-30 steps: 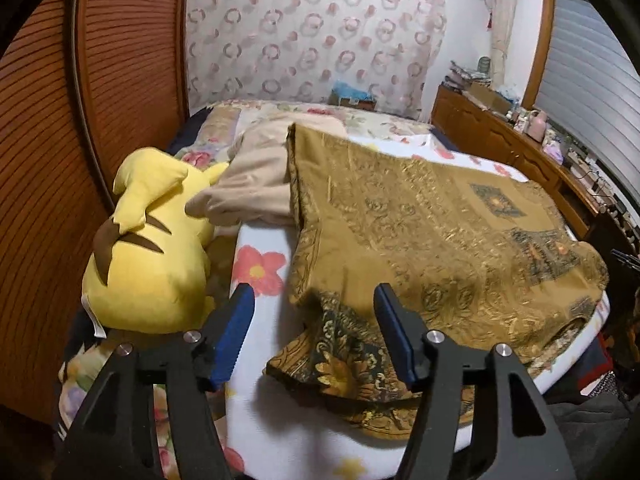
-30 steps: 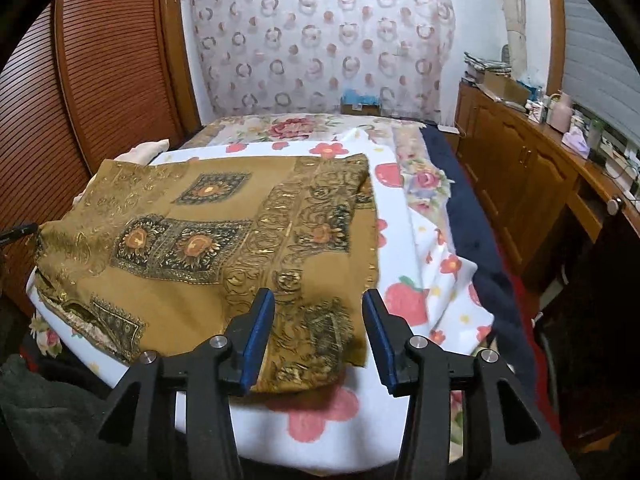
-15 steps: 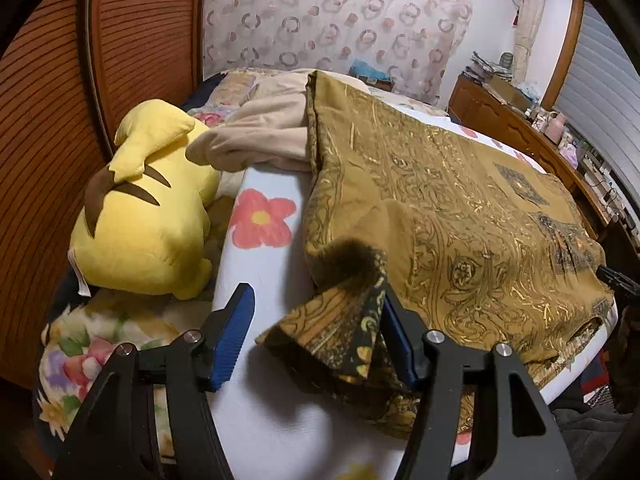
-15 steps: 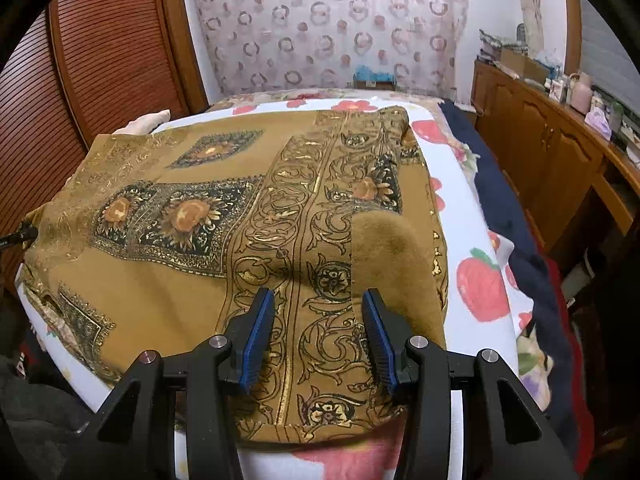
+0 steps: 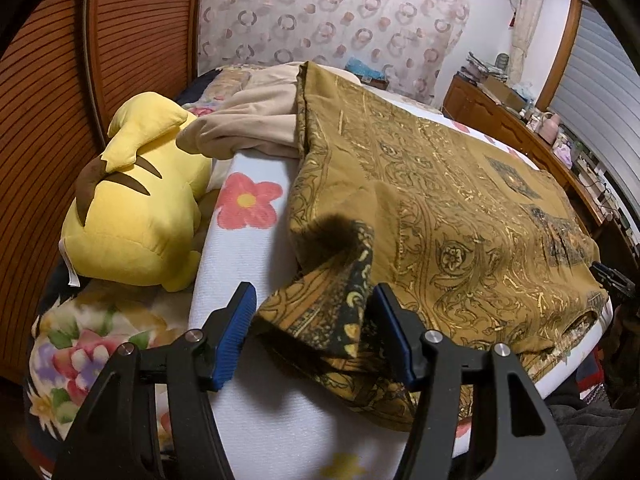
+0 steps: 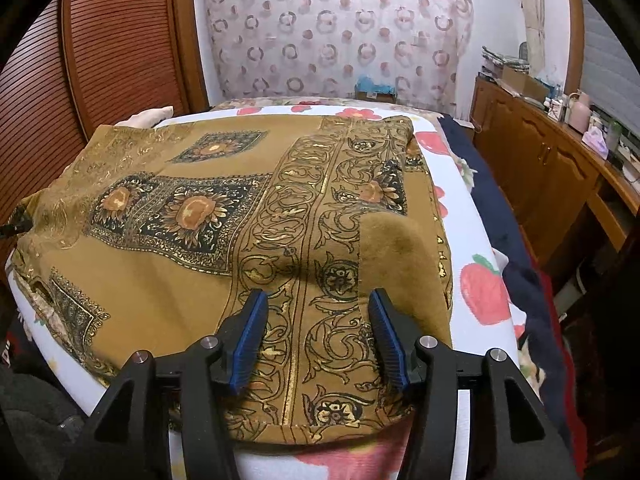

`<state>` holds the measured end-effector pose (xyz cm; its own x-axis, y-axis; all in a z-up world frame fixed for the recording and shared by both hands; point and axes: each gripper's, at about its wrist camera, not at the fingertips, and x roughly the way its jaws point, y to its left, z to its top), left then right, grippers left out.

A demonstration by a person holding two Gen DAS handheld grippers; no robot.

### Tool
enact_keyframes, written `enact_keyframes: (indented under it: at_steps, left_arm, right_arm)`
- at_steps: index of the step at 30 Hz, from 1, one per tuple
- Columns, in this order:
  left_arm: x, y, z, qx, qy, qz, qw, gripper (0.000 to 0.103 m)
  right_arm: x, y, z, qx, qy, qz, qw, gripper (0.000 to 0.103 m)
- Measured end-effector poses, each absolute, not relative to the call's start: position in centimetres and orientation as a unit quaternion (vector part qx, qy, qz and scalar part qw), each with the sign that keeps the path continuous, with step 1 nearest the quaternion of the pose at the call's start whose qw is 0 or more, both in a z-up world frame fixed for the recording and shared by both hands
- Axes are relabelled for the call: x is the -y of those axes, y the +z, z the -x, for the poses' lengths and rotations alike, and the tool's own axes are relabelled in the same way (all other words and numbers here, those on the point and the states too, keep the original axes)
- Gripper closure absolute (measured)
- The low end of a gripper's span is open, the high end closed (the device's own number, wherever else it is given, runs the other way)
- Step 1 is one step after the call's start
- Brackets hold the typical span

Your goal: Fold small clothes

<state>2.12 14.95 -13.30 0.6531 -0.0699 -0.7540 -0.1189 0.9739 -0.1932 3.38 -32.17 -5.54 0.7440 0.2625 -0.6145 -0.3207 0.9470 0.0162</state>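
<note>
An ochre garment point(image 5: 460, 208) printed with gold scrolls and dark flower panels lies spread over the bed. My left gripper point(image 5: 316, 320) stands open low over its near left corner. That corner is rucked up into a loose fold lying between the blue pads point(image 5: 236, 332). In the right wrist view the same garment point(image 6: 192, 280) fills the bed. My right gripper point(image 6: 318, 328) sits just over its near right edge and its jaws are opening. Flat cloth lies between and under them, with a raised bump beside the right pad point(image 6: 386, 336).
A white flowered blanket point(image 5: 248, 248) covers the bed under the garment. A yellow plush toy point(image 5: 132, 208) and a beige cloth point(image 5: 256, 128) lie at the left side. Louvred wooden doors point(image 5: 40, 120) stand left, and a cluttered wooden cabinet point(image 6: 552, 168) runs along the right.
Both grippers have sunk toward the garment's near edge. A fold of cloth has risen at each near corner. The right jaws stand slightly wider than before.
</note>
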Motion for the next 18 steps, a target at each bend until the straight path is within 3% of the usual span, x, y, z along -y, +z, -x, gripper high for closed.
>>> enact_keyframes:
  at_steps: [4,5,9,12,18]
  left_arm:
    - [-15.1,-13.3,-2.2,-0.412,0.015,0.116,0.904,0.042]
    - [-15.0,-13.4,-2.2,-0.411,0.016,0.114,0.904,0.046]
    - [-15.0,-13.4,-2.2,-0.412,0.011,0.118,0.904,0.069]
    - [-15.1,-13.4,-2.2,-0.411,-0.012,0.137,0.901,0.092]
    - [-13.3,-10.1,-2.7,-0.357,-0.034,0.128,0.925,0.096]
  right_arm:
    - [32.1,-5.5,-3.4,-0.323,0.159,0.051,0.931,0.046]
    - [32.1,-5.5,-3.4,-0.324,0.159,0.052,0.931,0.045]
    - [32.2,-5.6,-3.4,-0.319,0.159,0.053,0.933,0.044]
    - [32.2,-5.7,-3.2,-0.315,0.158,0.056,0.934,0.043]
    - [32.5,-5.7,-3.2,-0.316,0.164,0.053,0.933,0.043]
